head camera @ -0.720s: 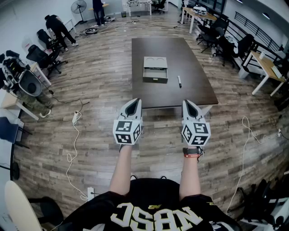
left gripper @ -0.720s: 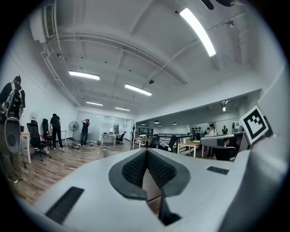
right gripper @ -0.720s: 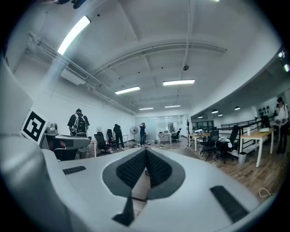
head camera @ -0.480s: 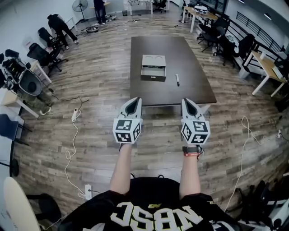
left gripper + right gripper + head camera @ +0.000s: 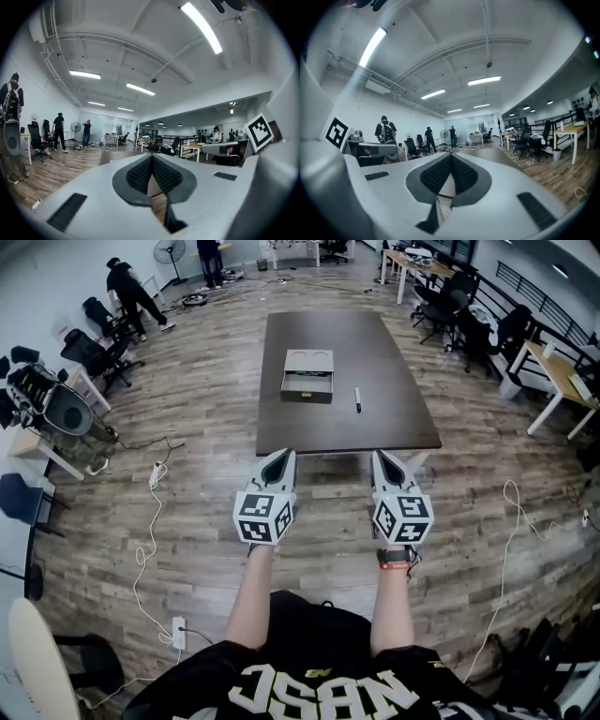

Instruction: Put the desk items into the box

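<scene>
Approach stage. Your left gripper (image 5: pixel 280 456) and right gripper (image 5: pixel 382 458) are level and side by side over the floor, short of the near edge of the bench (image 5: pixel 394 418). Both gripper views show the jaws pressed together, pad against pad, with nothing between them.

The only loose item visible on the bench is a pen (image 5: pixel 357 400). It lies well ahead of the right jaws and slightly to their left, with its length running roughly along their line. The open box (image 5: pixel 307 376) sits well ahead too, between the lines of the two pairs of jaws. It is near the pen, on the pen's left, and not touching it.

To do this step well, close the gap to the bench first. Spread the right jaws before they reach the pen, not over it. Turn the wrist so the pads cross the barrel rather than run along it, since a thin round pen is likely to roll away from a glancing touch. Keep the left jaws free, ready to steady the box if it slides.
</scene>
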Tool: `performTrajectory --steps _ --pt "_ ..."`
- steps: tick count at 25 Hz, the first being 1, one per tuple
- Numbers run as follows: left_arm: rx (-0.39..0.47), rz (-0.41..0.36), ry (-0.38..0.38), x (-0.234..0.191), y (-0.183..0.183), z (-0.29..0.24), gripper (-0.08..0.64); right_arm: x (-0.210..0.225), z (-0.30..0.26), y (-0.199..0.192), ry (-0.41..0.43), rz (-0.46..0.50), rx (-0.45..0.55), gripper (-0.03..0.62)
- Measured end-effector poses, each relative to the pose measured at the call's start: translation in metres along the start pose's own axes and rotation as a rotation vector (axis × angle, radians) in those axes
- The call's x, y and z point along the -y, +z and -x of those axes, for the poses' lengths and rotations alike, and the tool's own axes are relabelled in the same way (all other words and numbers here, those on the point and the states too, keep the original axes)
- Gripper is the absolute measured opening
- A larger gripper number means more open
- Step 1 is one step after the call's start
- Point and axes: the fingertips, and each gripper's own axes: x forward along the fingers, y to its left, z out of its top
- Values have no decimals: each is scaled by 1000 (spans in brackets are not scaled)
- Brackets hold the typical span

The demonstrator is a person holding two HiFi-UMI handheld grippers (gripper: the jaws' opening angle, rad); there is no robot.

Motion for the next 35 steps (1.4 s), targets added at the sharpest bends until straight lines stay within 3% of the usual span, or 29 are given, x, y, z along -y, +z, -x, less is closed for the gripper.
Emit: performTrajectory --steps 7,13,19,26,31,35 --pt "-76 57 -2 10 -43 4 14 -7 -4 -46 41 -59 -89 9" --pt "-71 42 -41 -15 -46 -51 14 3 -57 -52 26 -51 -102 9" --pt "-17 27 -63 -71 -16 -142 14 36 -154 -12 -2 -42 -54 9" --pt "24 23 -101 -160 23 -228 14 29 -280 21 3 -45 -30 9" --pt "1 51 -137 -212 22 -281 13 26 -356 24 0 -63 -20 9" --pt "-28 85 -163 -231 5 -315 14 37 -391 12 -10 -65 -39 9"
